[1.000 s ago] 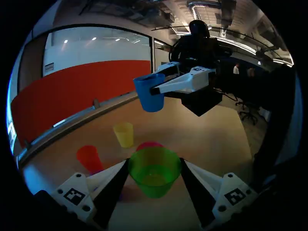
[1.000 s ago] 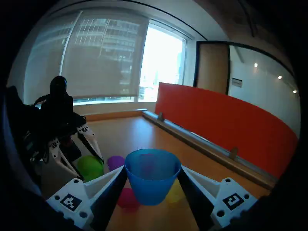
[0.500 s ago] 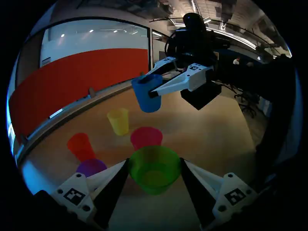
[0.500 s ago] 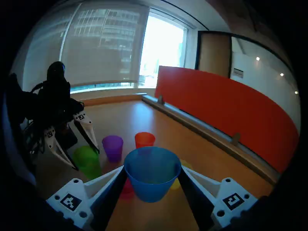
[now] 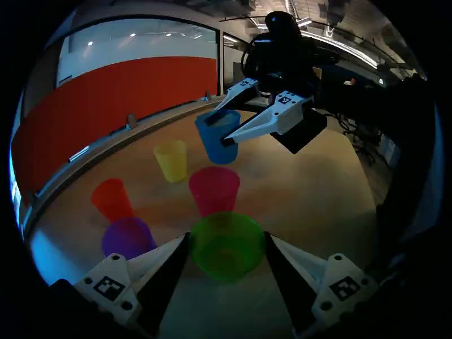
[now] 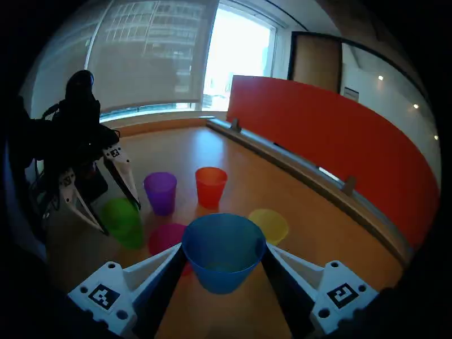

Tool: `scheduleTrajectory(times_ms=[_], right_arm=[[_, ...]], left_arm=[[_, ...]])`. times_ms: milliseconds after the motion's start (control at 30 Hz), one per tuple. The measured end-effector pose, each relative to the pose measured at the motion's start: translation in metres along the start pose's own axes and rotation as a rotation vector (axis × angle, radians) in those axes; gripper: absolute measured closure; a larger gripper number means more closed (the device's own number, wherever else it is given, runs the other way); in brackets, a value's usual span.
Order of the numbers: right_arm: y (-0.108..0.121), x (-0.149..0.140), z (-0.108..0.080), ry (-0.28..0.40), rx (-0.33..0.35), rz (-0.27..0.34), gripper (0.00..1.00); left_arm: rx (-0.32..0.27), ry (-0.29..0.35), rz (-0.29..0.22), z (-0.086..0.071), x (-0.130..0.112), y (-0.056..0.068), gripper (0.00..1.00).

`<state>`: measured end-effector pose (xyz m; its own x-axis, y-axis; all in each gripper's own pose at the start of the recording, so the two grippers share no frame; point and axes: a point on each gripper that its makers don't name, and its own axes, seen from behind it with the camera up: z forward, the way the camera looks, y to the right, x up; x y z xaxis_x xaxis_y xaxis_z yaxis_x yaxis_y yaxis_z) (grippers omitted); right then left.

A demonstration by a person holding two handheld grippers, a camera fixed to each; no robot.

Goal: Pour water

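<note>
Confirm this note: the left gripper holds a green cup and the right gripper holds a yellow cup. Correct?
Wrong on one point: the right gripper holds a blue cup, as the right gripper view shows; the yellow cup stands on the table. The left gripper does hold the green cup.

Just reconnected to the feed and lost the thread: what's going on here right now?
A person is working two claws. The left claw grips a green cup and the right claw grips a blue cup, both upright. Neither is tipped, so no pouring yet. A yellow cup, a pink cup, an orange cup and a purple cup stand on the wooden table.
</note>
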<state>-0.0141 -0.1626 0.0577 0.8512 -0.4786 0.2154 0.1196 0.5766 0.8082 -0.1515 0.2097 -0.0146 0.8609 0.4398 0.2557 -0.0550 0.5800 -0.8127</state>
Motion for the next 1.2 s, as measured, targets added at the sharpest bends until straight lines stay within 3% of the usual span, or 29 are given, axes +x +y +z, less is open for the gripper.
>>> scheduleTrajectory(times_ms=[367,1200], right_arm=[[0.003,-0.021,0.005,-0.048,0.005,0.023,0.08],[-0.006,-0.069,0.019,-0.107,0.023,0.107,0.08]], left_arm=[[-0.015,-0.042,-0.016,0.004,-0.010,-0.003,0.09],[-0.044,-0.050,-0.023,0.004,-0.015,-0.001,0.08]])
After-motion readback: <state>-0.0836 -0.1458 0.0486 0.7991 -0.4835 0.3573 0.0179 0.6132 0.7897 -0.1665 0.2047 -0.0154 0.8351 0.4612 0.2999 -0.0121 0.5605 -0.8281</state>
